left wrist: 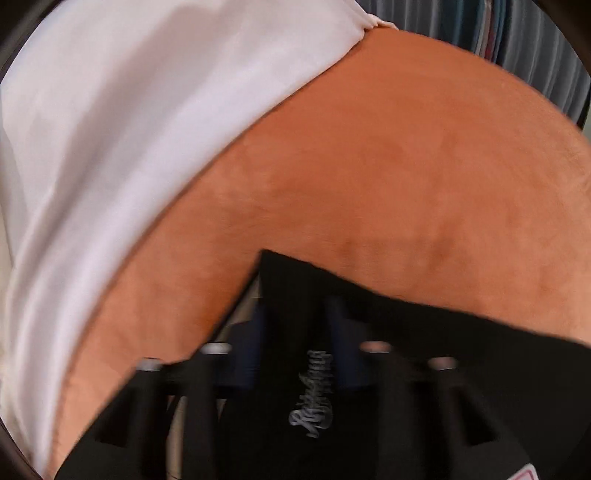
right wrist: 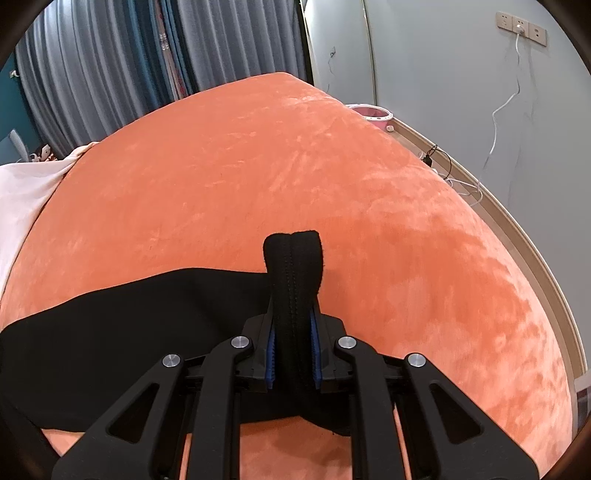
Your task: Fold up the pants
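Black jersey fabric fills the nearest part of both wrist views: these are the black pants (right wrist: pixel 110 332), lying partly on a plush orange velvet bed cover (right wrist: pixel 295 166). In the right wrist view, the right gripper (right wrist: pixel 292 354) is clamped on a thick stitched edge of the pants, which stands up as a doubled band between the blue pads (right wrist: pixel 271 354) and pokes out past them. From there the cloth spreads away to the left, flat over the orange cover.

In the left wrist view, blurred by motion, the left gripper (left wrist: pixel 295 354) has the black cloth draped over its fingers, with a pale script logo (left wrist: pixel 312 395) on the fabric between them. The jaws look drawn in on the cloth, yet the fabric hides them, so I cannot tell for certain.

Farther off, a white sheet (left wrist: pixel 129 129) lies along the left side of the cover. Beyond the bed hang grey and teal pleated curtains (right wrist: pixel 110 66). On the right, a pale wall carries a white socket strip (right wrist: pixel 521 27) with a cable hanging down, and a pink round bin (right wrist: pixel 371 112) sits by the bed's far corner.
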Motion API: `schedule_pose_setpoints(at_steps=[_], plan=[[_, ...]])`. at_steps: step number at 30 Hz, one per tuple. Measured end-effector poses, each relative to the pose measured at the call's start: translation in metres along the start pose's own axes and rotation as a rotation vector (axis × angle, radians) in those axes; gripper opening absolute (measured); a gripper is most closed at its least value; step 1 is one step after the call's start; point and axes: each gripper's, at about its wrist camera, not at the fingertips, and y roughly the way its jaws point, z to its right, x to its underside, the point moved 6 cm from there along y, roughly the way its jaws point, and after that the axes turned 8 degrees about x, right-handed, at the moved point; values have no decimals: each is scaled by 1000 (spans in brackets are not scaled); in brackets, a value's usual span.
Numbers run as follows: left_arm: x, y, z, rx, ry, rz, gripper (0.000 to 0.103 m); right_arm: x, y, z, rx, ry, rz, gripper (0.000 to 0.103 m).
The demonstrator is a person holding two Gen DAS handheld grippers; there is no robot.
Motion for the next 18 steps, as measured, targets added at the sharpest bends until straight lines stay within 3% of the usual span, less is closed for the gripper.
schedule_pose_setpoints(at_steps=[3,8,15,18], plan=[[0,-34,6,49,24,89,9,-6,-23,0,-15,6,54,13],[24,-139,-7,243,90,261,7,-11,-88,14,-93,3,178,13],[101,-236,-54,351,131,346,7,21,-154,42,-116,-67,265,13],[129,-260,-74,349,155,351,8,51,-181,58,-125,-115,293,13]])
